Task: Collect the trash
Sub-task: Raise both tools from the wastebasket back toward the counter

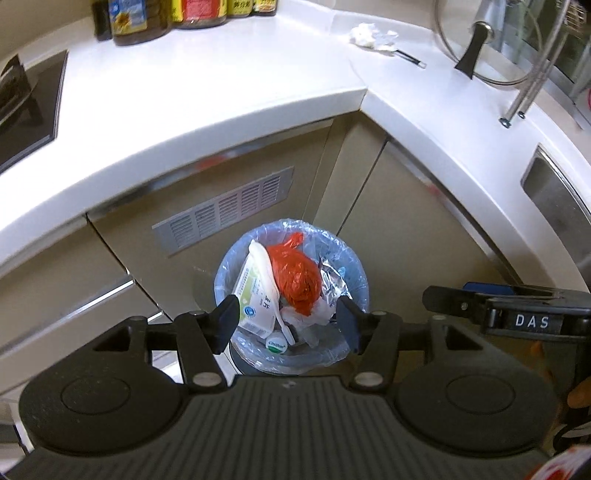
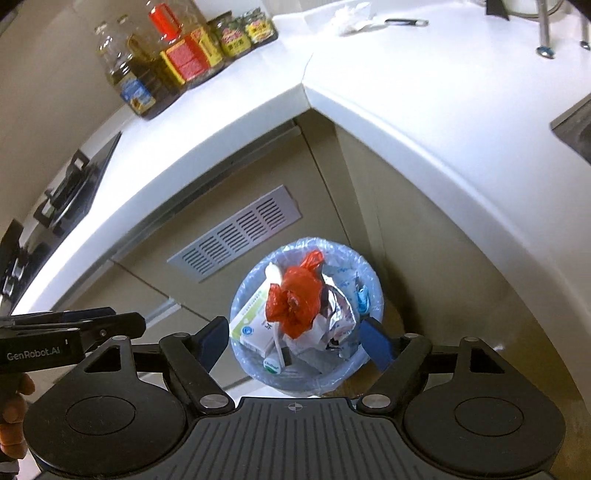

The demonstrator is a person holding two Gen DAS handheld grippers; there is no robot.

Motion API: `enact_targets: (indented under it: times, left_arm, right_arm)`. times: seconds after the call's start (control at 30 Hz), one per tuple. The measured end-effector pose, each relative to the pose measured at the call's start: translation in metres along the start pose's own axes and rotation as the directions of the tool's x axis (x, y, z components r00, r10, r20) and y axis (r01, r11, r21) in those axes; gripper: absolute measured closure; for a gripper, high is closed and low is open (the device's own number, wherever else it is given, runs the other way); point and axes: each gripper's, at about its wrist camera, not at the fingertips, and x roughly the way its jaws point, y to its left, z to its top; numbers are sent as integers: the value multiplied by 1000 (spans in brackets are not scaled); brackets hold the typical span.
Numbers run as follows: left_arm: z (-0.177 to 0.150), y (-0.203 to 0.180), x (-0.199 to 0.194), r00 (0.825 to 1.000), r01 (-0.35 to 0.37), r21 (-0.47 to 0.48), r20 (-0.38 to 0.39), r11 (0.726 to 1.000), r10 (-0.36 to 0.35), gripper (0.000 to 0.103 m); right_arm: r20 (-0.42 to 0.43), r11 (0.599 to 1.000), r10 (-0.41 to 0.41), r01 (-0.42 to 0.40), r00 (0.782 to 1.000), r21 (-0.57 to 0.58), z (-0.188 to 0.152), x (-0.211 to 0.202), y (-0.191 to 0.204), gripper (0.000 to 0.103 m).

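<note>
**Trash in the bin, tissue left on the counter**

Trash is seen mostly inside the lined bin (image 1: 291, 295), which stands on the floor in the corner below the counter (image 1: 207, 92). Going left to right within it, a white-and-green carton (image 1: 255, 295), a red bag (image 1: 295, 278) and crumpled foil (image 1: 332, 284) are piled to about rim level.

The left gripper (image 1: 286, 325) is held above the bin with its jaws part open and nothing between them. The right gripper (image 2: 295, 341) is likewise held over the bin, its jaws set wider and also empty. Neither is touching the trash.

Much of the task is judged done, since both grippers are empty over a full bin. What is left, as far as can be seen, is the crumpled tissue (image 1: 373, 35) lying on the counter, far right of the bottles (image 1: 177, 14), near a small dark-handled tool whose kind cannot be told.
</note>
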Motion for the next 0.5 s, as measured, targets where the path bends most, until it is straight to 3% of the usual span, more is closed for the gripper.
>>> enact_targets:
  times: [0.5]
  left_arm:
    - [13,19,-35,992,93,120,78,988,-103,46]
  right_arm:
    - [121,994,-97,90,988,63,-3,-34,32,25]
